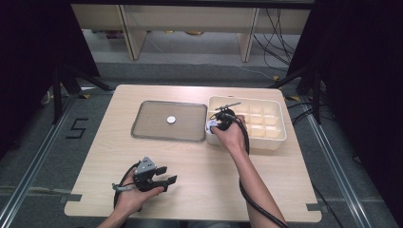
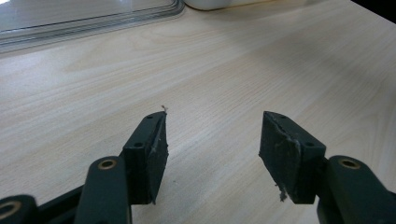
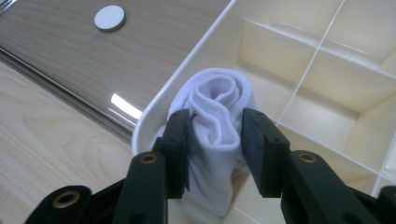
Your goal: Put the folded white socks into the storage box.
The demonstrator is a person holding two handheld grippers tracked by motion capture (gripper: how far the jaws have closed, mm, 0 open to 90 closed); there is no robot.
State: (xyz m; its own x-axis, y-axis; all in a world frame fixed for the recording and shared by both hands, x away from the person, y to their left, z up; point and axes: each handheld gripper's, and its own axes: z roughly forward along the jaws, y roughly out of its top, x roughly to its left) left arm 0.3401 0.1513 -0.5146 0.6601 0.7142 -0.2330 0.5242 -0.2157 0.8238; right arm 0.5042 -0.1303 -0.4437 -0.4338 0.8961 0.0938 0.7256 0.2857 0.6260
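A light wooden table [image 1: 199,161] carries a grey rectangular tray [image 1: 147,124] with a small white disc [image 1: 171,119] at its middle, and beside it, toward the table's right edge, a cream plastic organiser box [image 1: 273,137] split into compartments. The right gripper [image 3: 215,133] reaches into the box's near-left corner compartment, where a rolled white sock [image 3: 219,112] stands upright between its jaws; both pads touch the sock's sides, and whether they press or have let go cannot be told. The left gripper [image 2: 212,140] rests near the table's front-left corner, jaws spread wide with nothing between them.
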